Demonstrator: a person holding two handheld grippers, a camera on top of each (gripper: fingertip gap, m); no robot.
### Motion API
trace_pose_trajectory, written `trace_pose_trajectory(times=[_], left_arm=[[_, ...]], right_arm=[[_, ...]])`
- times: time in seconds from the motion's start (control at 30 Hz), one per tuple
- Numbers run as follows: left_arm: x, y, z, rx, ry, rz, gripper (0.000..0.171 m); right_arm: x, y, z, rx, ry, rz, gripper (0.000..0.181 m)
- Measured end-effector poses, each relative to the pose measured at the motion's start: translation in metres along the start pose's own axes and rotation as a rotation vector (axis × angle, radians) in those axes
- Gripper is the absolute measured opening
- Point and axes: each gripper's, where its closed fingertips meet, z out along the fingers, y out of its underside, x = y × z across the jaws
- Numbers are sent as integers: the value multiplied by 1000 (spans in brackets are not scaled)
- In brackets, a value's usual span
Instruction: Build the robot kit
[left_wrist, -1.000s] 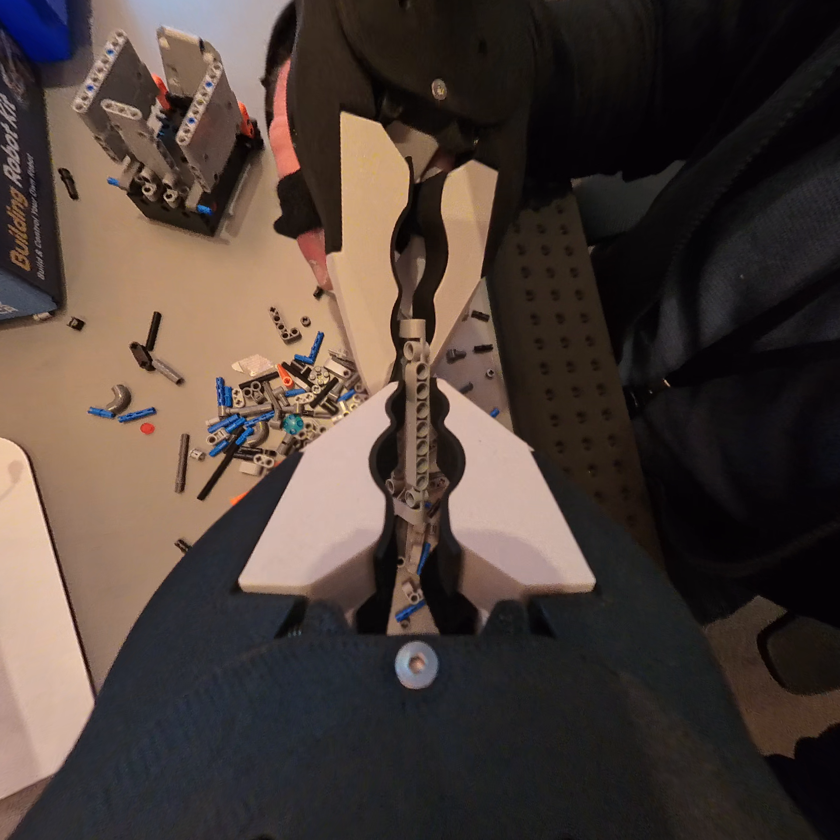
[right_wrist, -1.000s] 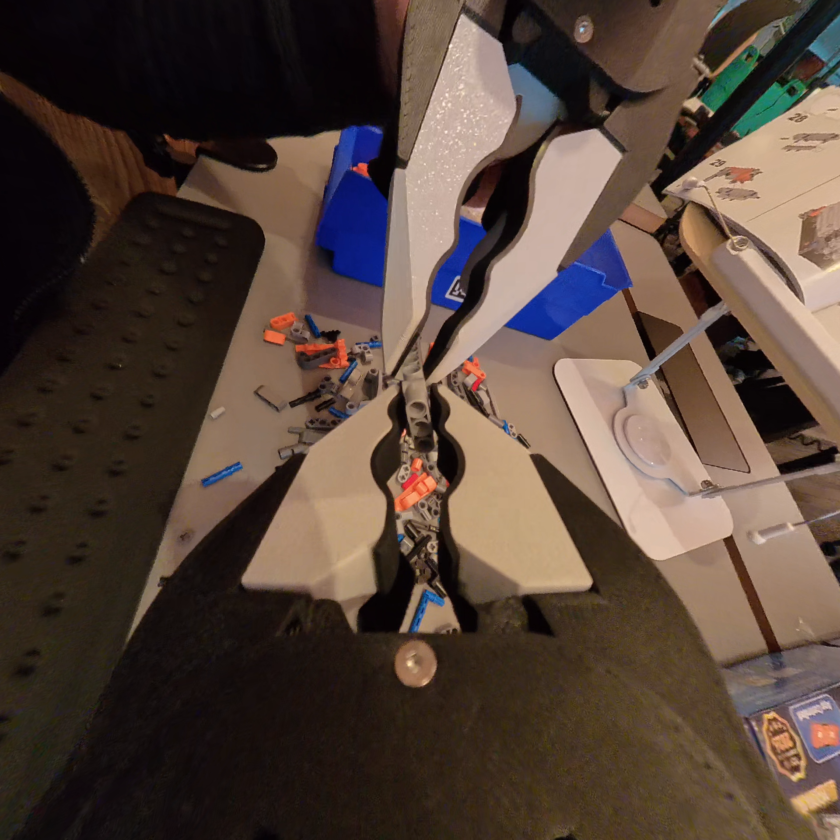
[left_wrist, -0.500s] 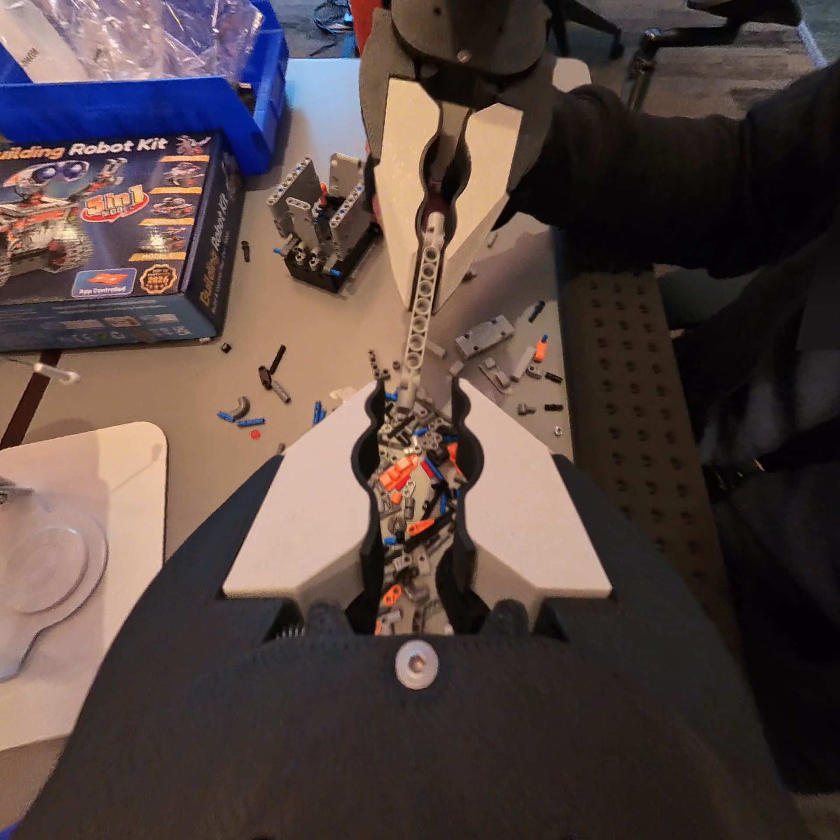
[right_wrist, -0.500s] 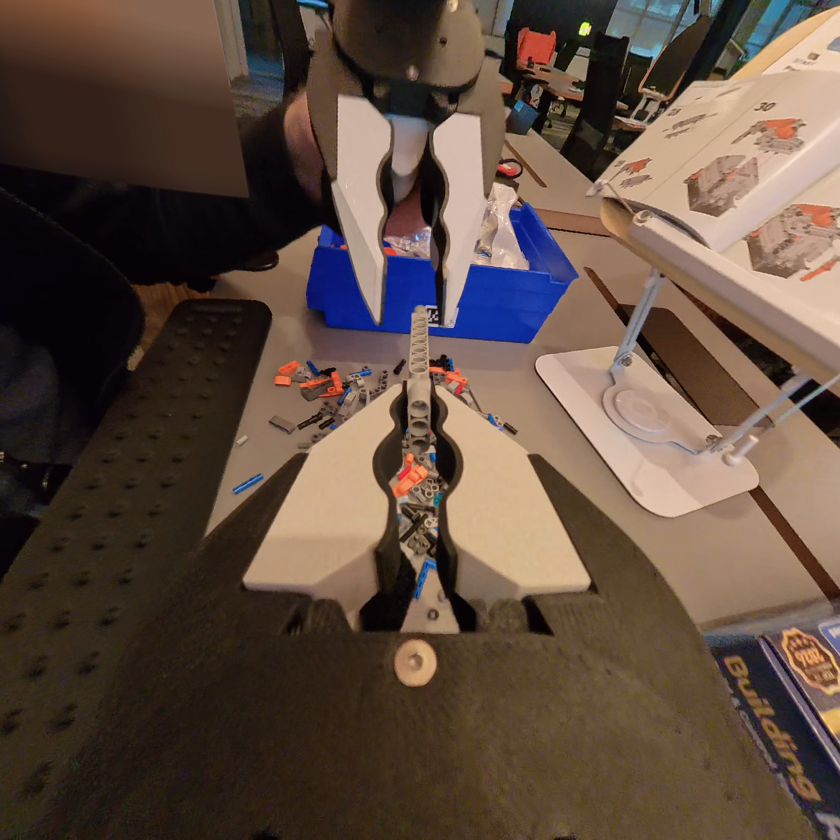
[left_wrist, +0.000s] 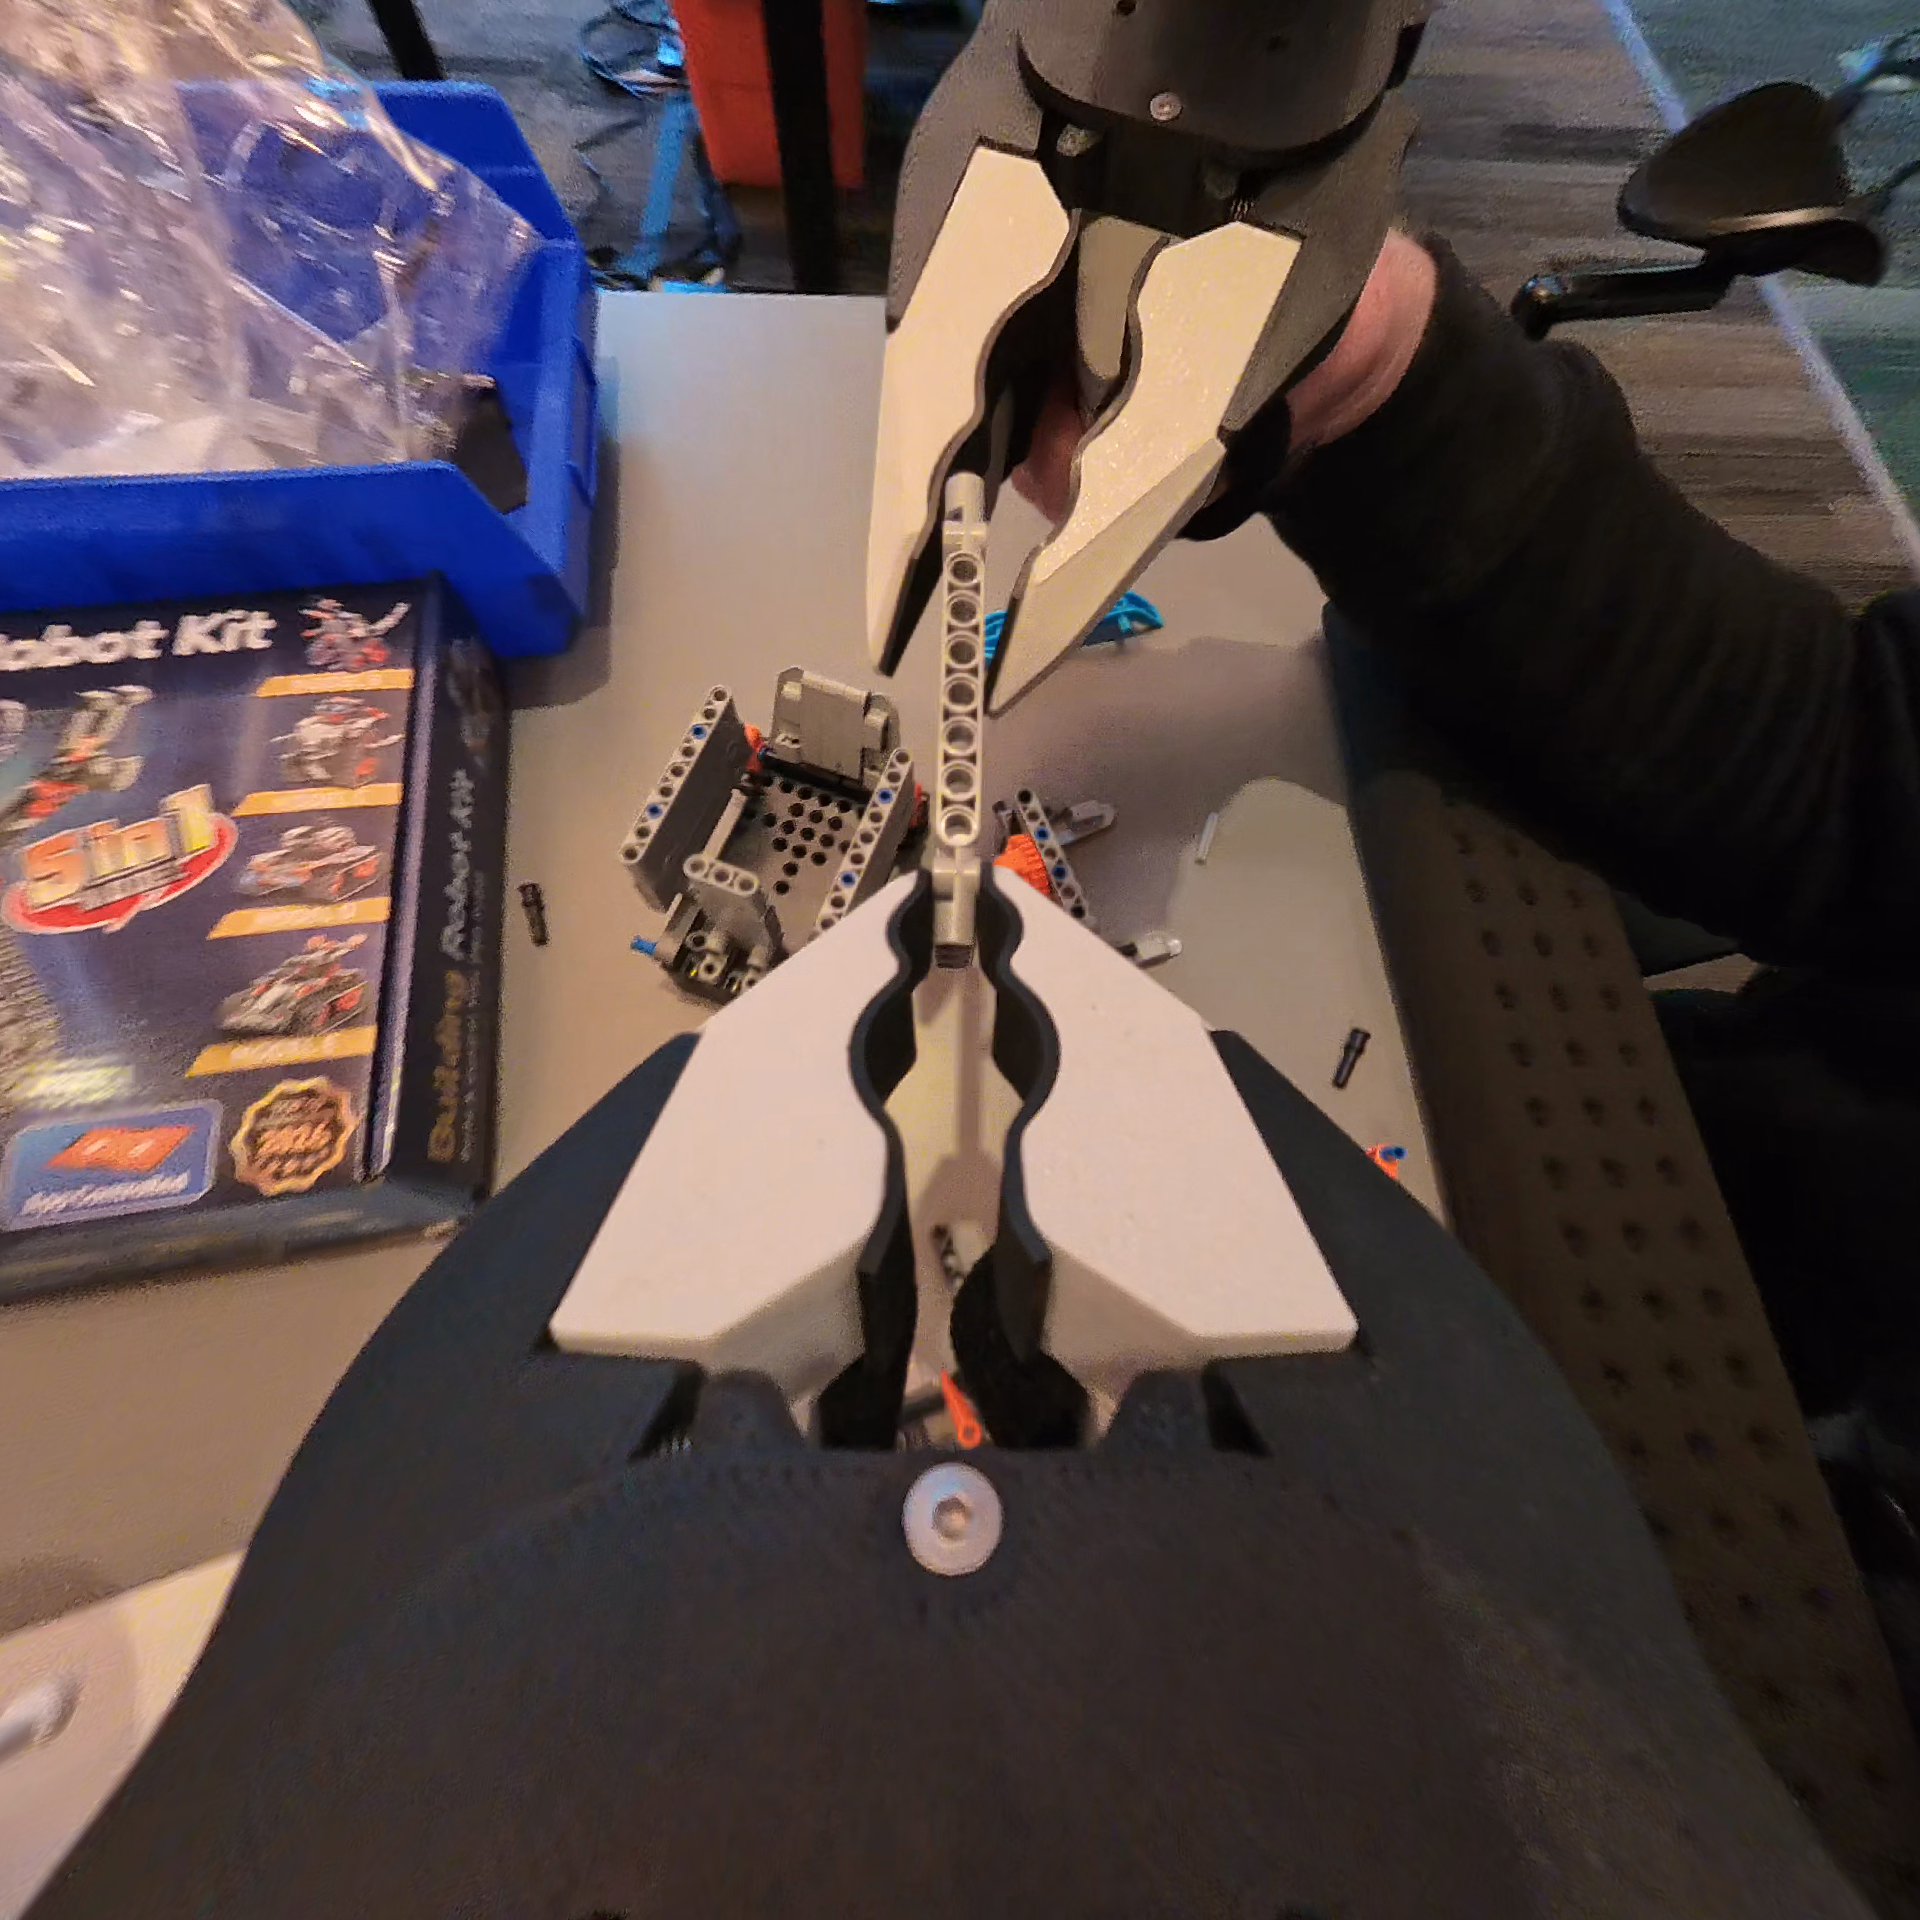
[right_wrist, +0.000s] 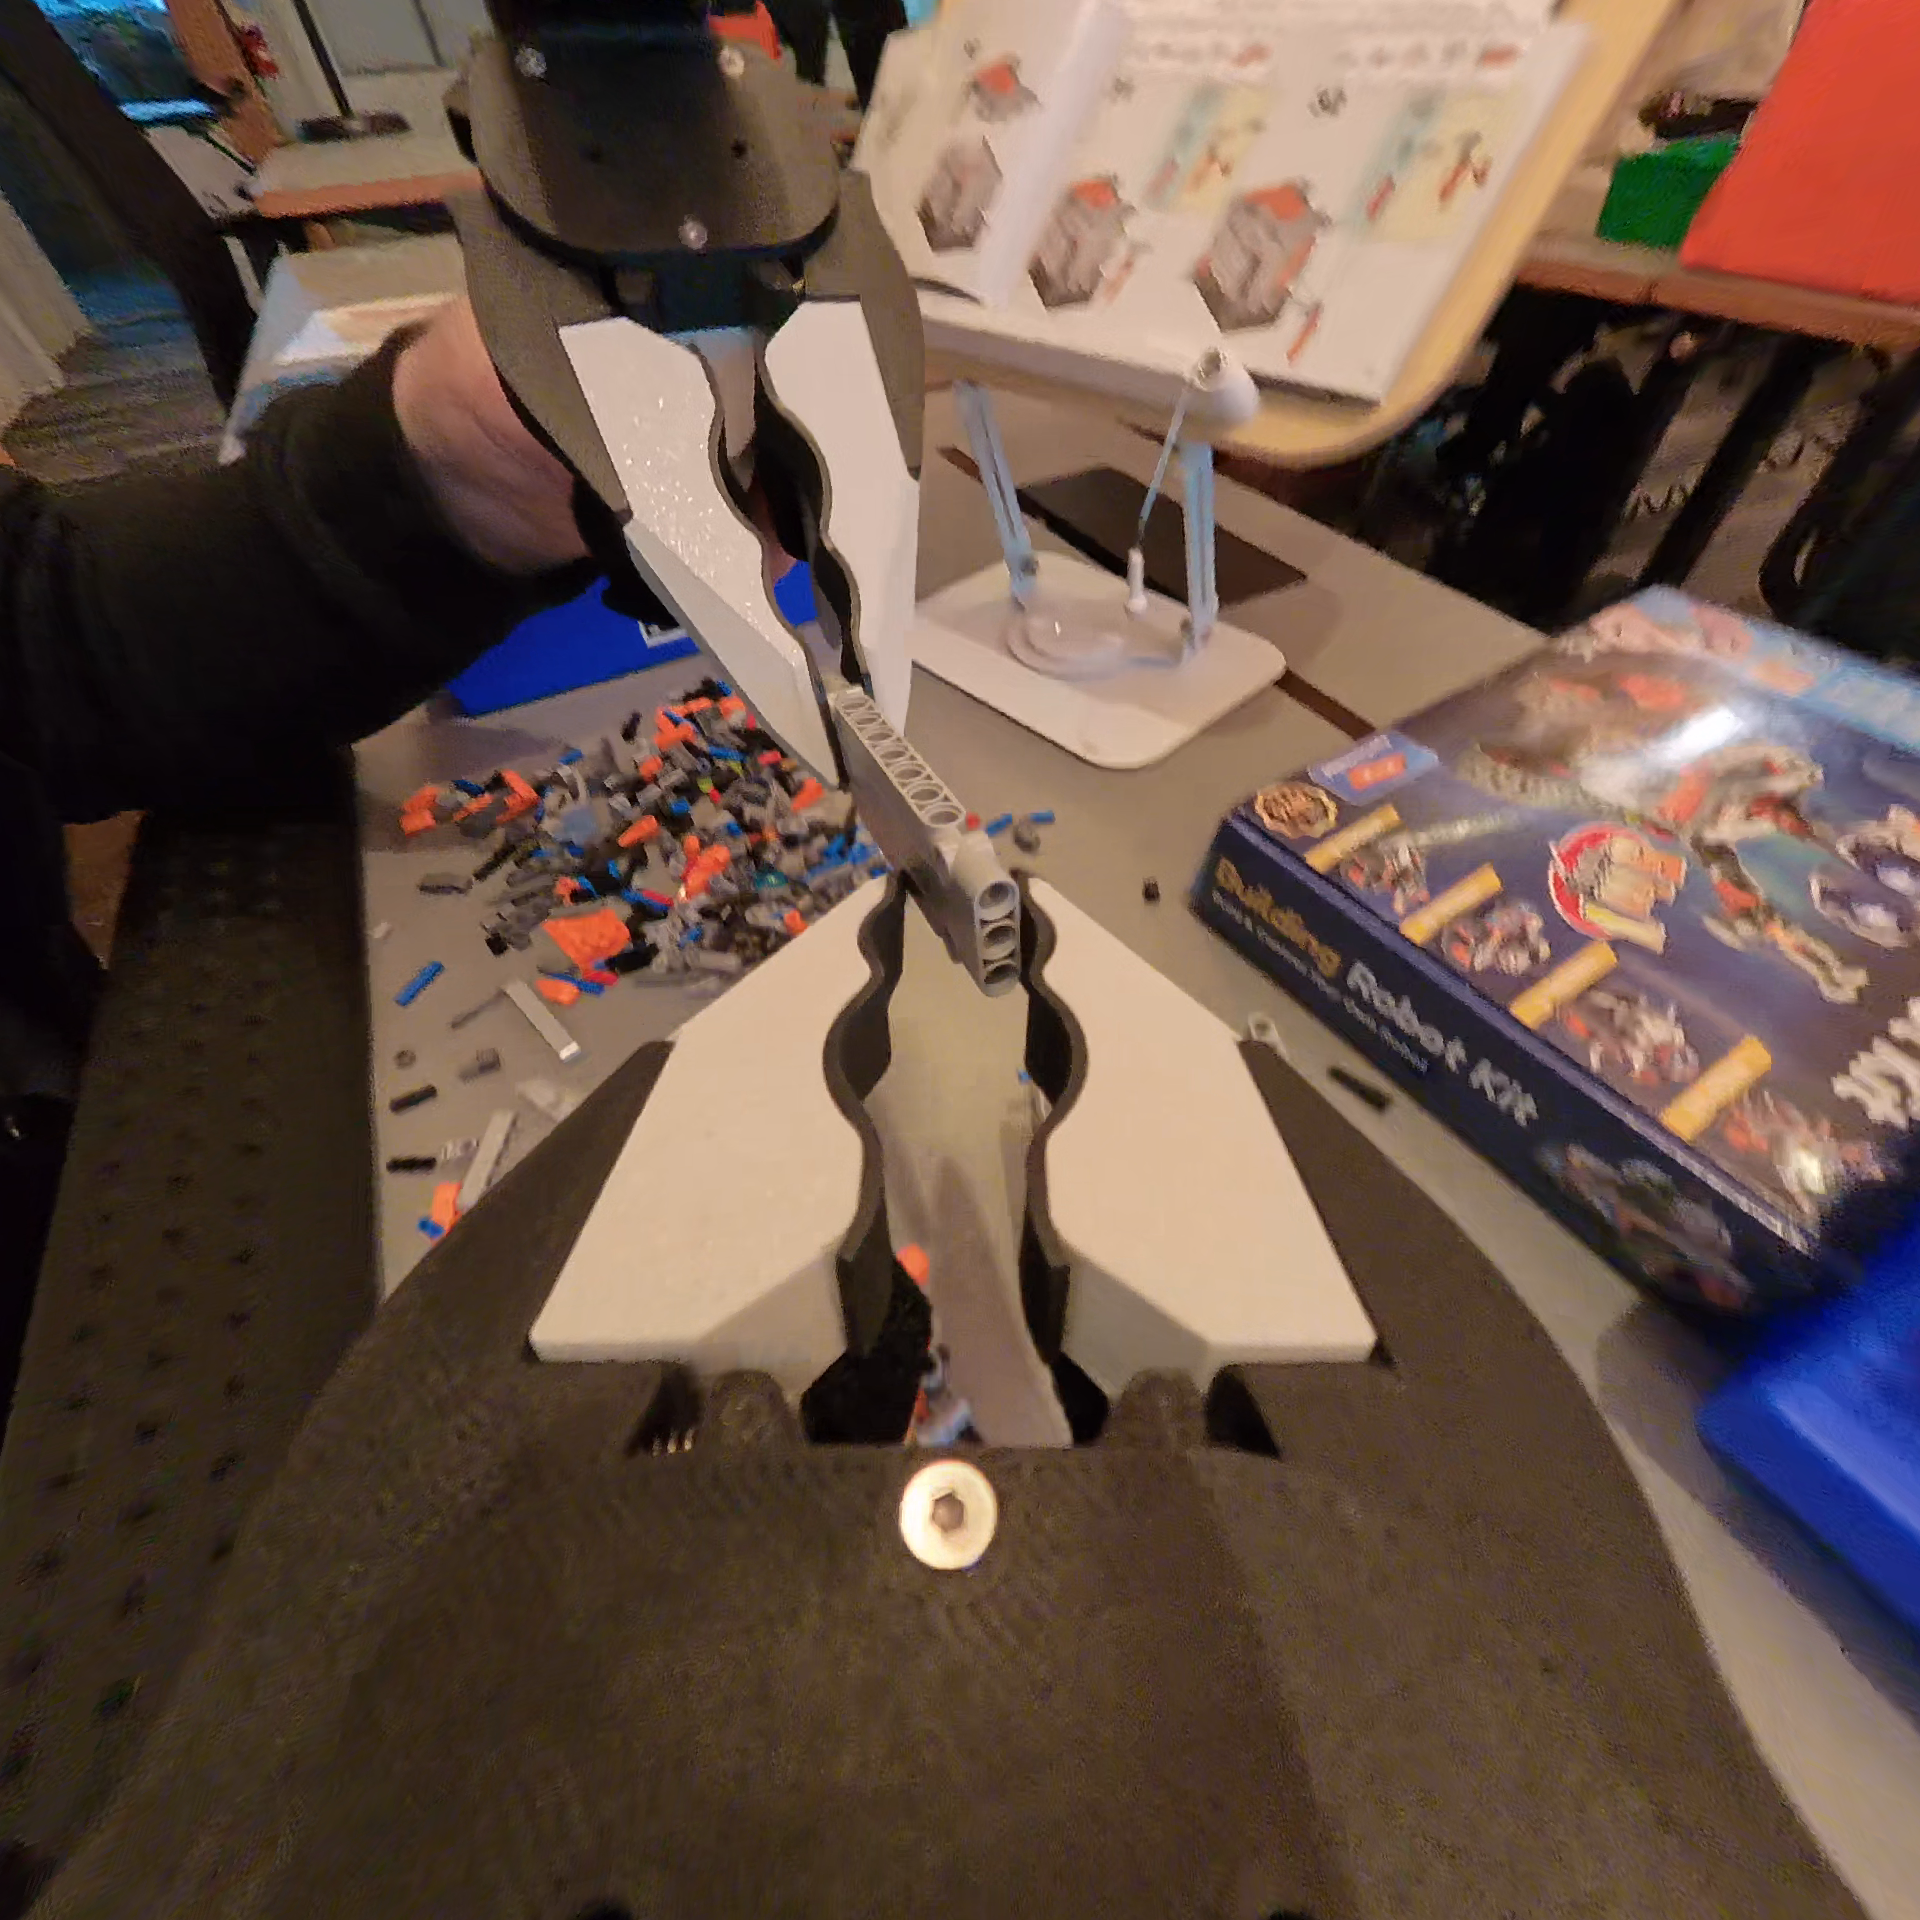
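Note:
A long light-grey beam with holes (left_wrist: 961, 665) is held above the grey table (left_wrist: 727, 436). My left gripper (left_wrist: 956, 894) is shut on its near end, on a small grey connector. In the right wrist view the left gripper (right_wrist: 857, 717) pinches the beam (right_wrist: 904, 779) from above. My right gripper (right_wrist: 961, 894) is open, and the beam's other end, with a three-hole connector, sits loosely between its tips. In the left wrist view the right gripper (left_wrist: 945, 675) hangs open, its fingers astride the beam's far end.
A half-built grey and black model (left_wrist: 769, 821) stands under the beam. A dark kit box (left_wrist: 208, 883) (right_wrist: 1558, 883) and a blue bin (left_wrist: 312, 520) lie to the side. A pile of loose parts (right_wrist: 644, 852) and a white booklet stand (right_wrist: 1101, 644) are on the table. A black perforated pad (left_wrist: 1610, 1143) lies along the table's edge.
Half a second ago my right gripper was shut on the beam and my left was open. Now my left is shut on it and my right has opened. Both grippers have swung round.

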Motion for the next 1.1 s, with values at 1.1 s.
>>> trace_pose_trajectory(times=[1.1], left_arm=[[-44, 52, 70, -152, 200, -111, 11]], right_arm=[[28, 86, -3, -346, 44, 134, 6]])
